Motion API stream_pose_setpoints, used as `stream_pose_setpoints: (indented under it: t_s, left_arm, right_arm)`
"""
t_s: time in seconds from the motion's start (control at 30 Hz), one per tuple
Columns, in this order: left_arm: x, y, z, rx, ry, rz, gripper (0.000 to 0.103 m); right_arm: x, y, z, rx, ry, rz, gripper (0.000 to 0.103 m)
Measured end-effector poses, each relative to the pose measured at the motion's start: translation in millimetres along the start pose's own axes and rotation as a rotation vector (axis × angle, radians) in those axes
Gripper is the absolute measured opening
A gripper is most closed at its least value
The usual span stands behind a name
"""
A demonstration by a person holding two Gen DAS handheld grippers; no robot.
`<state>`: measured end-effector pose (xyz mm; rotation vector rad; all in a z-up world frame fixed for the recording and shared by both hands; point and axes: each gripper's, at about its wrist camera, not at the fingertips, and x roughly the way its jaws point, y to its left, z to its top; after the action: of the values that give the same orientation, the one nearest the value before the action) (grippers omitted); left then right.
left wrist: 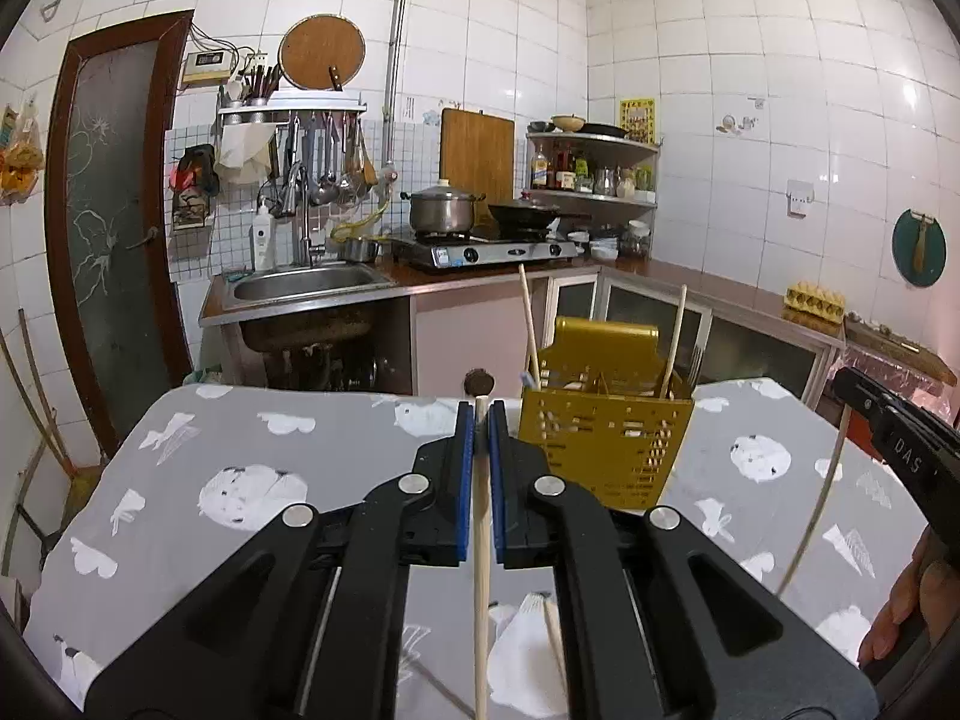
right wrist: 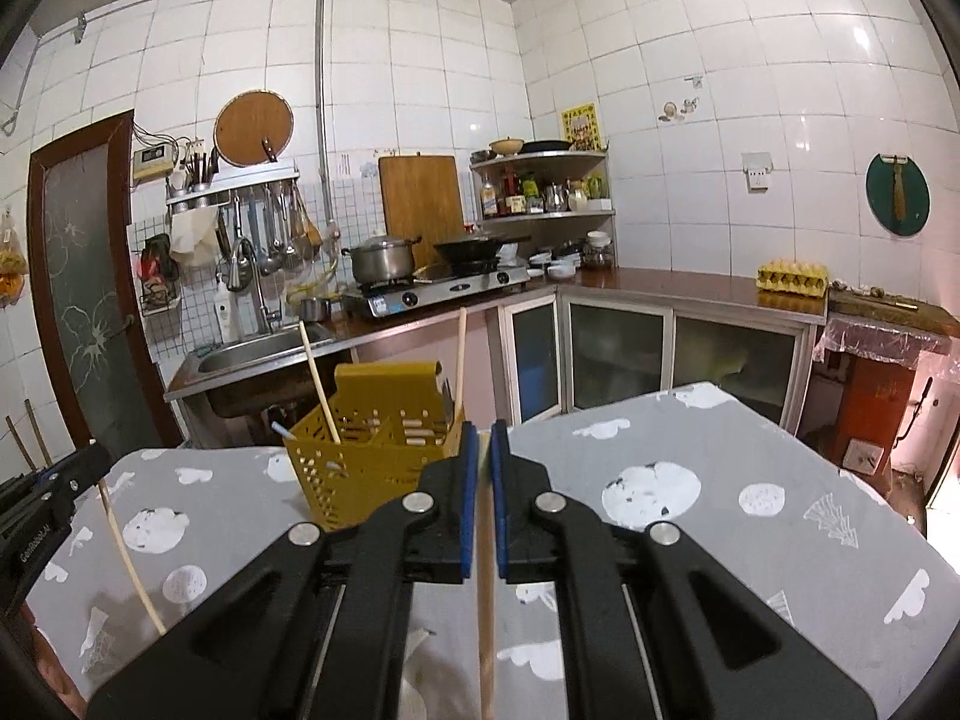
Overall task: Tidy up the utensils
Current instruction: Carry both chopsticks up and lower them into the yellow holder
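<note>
Kitchen table (left wrist: 252,438) | yellow caddy (left wrist: 606,450) ahead | left gripper (left wrist: 480,414), right gripper (right wrist: 484,435): fingers each clamp a chopstick (left wrist: 482,570)

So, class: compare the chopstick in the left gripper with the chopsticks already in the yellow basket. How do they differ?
The held chopstick is clamped between the left gripper pads; the basket chopsticks stand free. It hangs over the table; they lean inside the yellow basket. All are pale and wooden-looking.

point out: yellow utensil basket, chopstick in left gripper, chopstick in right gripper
yellow utensil basket (left wrist: 606,450): left wrist view, perforated front wall.
chopstick in left gripper (left wrist: 482,540): left wrist view, shaft just below the blue pads.
chopstick in right gripper (right wrist: 485,612): right wrist view, shaft below the pads.
</note>
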<state>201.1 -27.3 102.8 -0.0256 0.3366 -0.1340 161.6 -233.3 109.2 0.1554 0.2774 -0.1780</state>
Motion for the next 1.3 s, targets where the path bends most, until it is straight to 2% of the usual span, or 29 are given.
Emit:
stream_pose_setpoints:
  t_s: [0.27,0.5,0.77,1.0,1.17,1.3]
  left_arm:
    - [12,-7,26,-0.008,-0.046,-0.030,0.004]
    - [27,-12,67,-0.038,-0.079,-0.083,0.004]
    - [38,-30,130,-0.032,-0.131,-0.129,0.004]
    - [57,-48,169,-0.009,-0.181,-0.119,0.004]
    - [84,-56,178,0.006,-0.193,-0.119,0.003]
    - [118,-57,174,0.006,-0.174,-0.119,0.003]
  right_arm:
    - [14,4,22,0.002,-0.032,0.019,0.005]
    - [27,10,52,-0.005,-0.055,0.041,0.005]
    - [37,23,109,-0.037,-0.099,0.059,0.005]
    - [58,34,156,-0.006,-0.136,0.082,0.005]
    - [92,40,168,0.003,-0.132,0.080,0.005]
    - [125,40,158,0.002,-0.098,0.078,0.005]
